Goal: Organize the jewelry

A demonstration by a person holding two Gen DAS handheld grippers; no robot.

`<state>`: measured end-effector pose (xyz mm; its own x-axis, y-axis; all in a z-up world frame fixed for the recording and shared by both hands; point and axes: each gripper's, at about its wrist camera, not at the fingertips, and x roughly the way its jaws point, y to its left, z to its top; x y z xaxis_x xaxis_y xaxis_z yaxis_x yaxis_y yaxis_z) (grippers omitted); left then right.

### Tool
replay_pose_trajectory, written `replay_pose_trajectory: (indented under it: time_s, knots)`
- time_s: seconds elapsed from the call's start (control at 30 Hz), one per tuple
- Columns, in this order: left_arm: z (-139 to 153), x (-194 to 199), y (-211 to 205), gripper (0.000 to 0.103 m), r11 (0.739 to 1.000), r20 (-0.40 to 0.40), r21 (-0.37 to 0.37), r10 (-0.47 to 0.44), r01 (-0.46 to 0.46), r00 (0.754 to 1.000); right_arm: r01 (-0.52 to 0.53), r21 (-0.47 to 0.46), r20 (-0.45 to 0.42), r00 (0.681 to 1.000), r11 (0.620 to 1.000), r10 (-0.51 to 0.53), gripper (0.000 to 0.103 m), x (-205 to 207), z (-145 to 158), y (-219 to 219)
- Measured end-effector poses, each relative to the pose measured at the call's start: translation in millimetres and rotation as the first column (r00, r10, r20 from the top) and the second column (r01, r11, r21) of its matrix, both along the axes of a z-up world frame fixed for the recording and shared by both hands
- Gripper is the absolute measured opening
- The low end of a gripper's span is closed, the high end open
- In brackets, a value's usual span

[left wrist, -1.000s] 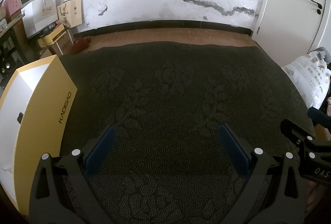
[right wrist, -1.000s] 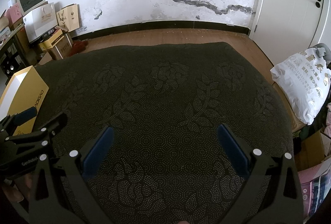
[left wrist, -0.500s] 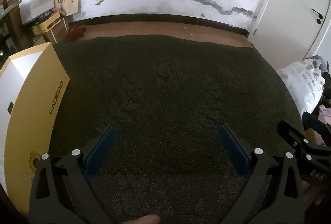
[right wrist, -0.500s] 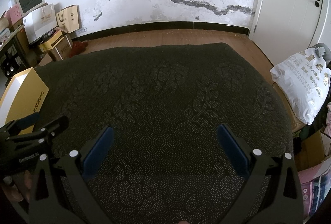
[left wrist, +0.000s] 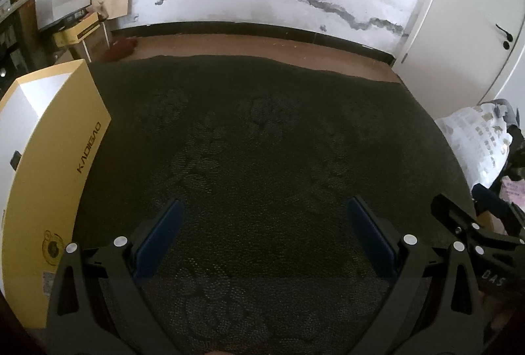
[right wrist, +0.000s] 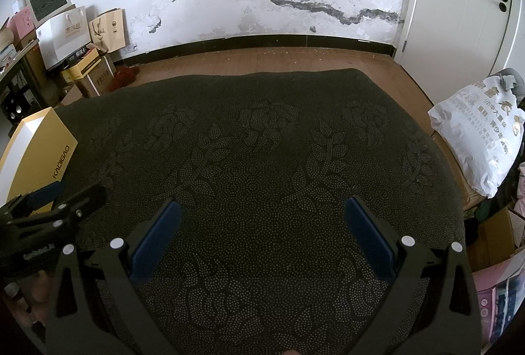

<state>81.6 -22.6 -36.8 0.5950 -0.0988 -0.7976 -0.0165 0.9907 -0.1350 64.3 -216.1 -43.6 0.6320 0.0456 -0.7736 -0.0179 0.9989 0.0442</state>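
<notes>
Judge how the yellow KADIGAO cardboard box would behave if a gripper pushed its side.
The yellow KADIGAO cardboard box looks stiff and flat-sided, so it would likely slide, not roll. The dark patterned cloth beneath probably adds drag. Its weight cannot be judged.

"KADIGAO" is printed in dark letters along the side of the yellow box (left wrist: 59,177) at the left. "DAS" is marked in white on the black body of the right gripper (left wrist: 492,214), seen at the right edge. Chinese characters are printed on the white bag (right wrist: 475,138) at the right, too small to be read.
</notes>
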Motion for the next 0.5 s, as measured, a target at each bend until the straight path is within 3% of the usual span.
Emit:
replay_pose_trajectory:
  time_s: [0.23, 0.5]
  knots:
    - [2.1, -1.6, -2.8, 0.097, 1.000, 0.020, 0.006, -0.011, 0.011, 1.000, 0.000, 0.000, 0.003, 1.000, 1.000, 0.000, 0.097, -0.6, 0.6, -0.2]
    - [0.7, -4.1, -3.8, 0.097, 0.996, 0.022, 0.086, -0.014, 0.012, 1.000, -0.003, -0.001, 0.005, 1.000, 1.000, 0.003, 0.097, -0.4, 1.5, -0.1]
